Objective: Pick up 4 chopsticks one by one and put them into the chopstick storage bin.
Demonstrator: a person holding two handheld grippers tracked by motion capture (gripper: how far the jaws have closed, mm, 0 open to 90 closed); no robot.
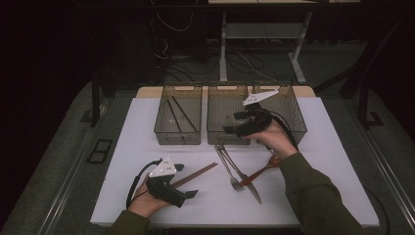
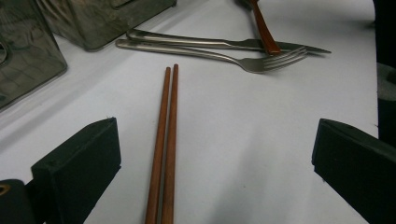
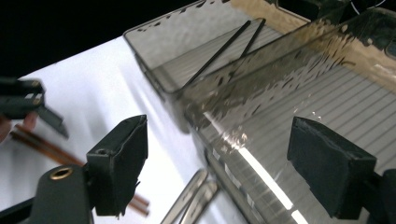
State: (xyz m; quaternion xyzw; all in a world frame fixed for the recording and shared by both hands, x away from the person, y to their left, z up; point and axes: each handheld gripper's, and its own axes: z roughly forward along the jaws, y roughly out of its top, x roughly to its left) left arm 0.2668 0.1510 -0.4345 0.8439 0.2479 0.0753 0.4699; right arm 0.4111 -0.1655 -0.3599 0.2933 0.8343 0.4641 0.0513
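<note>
Brown chopsticks lying on tabletop between wide-open left tongs, not gripped yet. Right tongs open, empty, hovering over middle bin. Black chopsticks already binned left; fork, knife, spoon waiting.

Your high view looks forward and down on the whole worktop from above your side; your left tool view sits low and close, facing along the brown chopsticks toward the fork; your right tool view hovers close at the middle bin; both tool views share those chopsticks.
</note>
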